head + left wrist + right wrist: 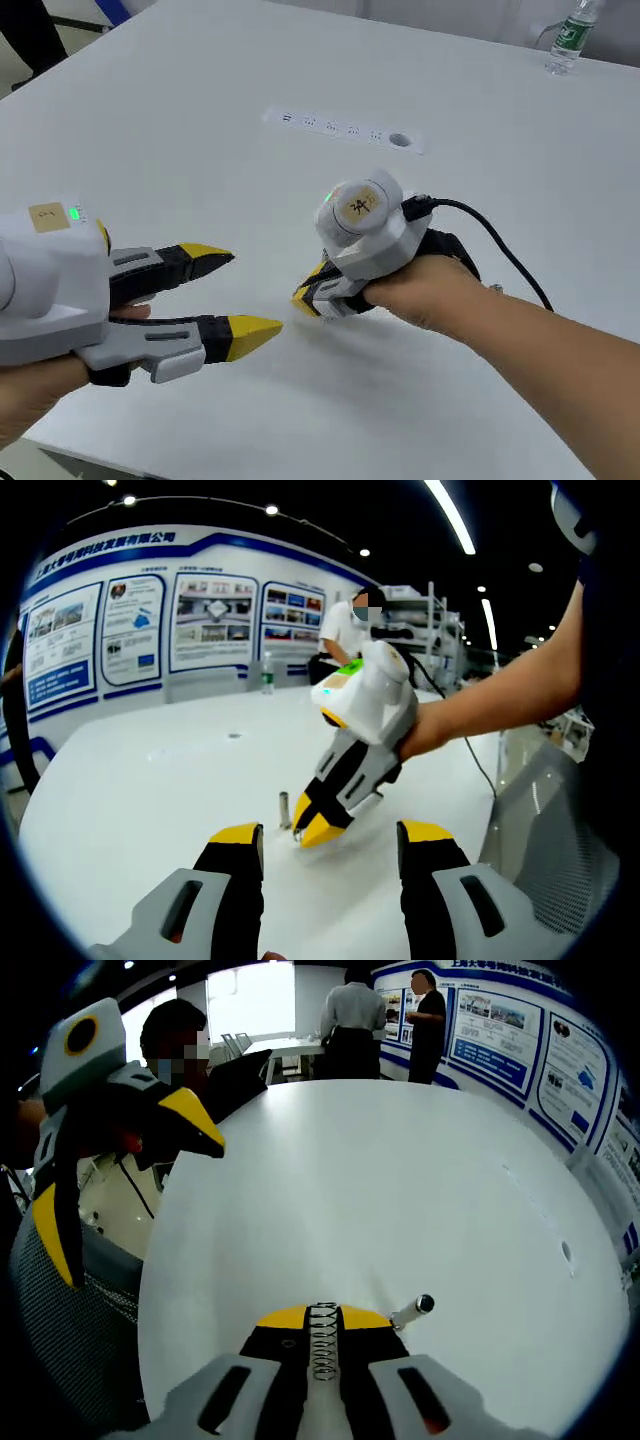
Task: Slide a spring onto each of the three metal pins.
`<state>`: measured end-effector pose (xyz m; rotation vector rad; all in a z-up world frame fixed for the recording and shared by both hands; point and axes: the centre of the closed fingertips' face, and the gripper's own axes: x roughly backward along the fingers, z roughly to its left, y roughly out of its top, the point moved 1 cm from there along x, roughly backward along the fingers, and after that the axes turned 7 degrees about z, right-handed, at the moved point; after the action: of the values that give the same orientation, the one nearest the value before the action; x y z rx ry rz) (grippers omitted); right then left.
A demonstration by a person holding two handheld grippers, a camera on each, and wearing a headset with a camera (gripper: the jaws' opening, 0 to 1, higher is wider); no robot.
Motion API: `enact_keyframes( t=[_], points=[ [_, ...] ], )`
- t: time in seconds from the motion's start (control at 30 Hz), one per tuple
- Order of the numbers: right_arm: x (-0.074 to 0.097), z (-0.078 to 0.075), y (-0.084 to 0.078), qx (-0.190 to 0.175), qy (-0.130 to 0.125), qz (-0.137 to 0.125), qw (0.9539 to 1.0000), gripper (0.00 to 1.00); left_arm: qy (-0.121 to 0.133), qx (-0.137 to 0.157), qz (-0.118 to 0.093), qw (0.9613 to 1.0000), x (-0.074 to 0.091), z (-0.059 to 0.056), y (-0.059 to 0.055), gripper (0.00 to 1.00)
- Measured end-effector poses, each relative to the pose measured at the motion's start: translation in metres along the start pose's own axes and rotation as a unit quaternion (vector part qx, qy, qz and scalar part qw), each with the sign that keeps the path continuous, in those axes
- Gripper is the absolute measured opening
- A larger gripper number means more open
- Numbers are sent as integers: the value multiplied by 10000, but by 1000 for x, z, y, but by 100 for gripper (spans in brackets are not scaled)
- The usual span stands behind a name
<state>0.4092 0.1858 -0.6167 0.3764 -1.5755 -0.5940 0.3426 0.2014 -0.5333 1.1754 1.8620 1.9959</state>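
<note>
Left tongs [256,292] sit at 8 o'clock, jaws spread, aimed toward 3 o'clock. Right tongs [300,298] tilt down toward 8 o'clock, pinching a spring [322,1340].

My right gripper [322,1314] pinches a spring [322,1348]; a metal pin [411,1311] sits on the white surface [400,1180] just right of its tips.

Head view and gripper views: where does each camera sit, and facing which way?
Head view: on the headset, looking down at the table; left gripper, right gripper, right forearm show.
Left gripper view: on that gripper, facing the right gripper and a metal pin; open jaws below.
Right gripper view: on that gripper, facing across the table; jaws shut on a spring.
Shared: both gripper views show the pin and the other gripper.
</note>
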Motion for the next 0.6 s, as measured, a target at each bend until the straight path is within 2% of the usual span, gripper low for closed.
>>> enact_keyframes(
  t=[0.17,0.33,0.43,0.6],
  points=[
    [29,6,6,-283,-26,-512,9983,12,-66,-54,17,10000,-4,-3,2,55],
    [60,11,9,-435,-78,-875,9952,12,-143,-88,7,9999,-10,-8,5,54],
    [81,14,17,-583,-95,-1235,9906,12,-193,-112,1,9998,-14,-12,8,54],
    [113,20,33,-885,-24,-1830,9791,12,-327,-140,-45,9994,-22,-21,17,53]
  ],
)
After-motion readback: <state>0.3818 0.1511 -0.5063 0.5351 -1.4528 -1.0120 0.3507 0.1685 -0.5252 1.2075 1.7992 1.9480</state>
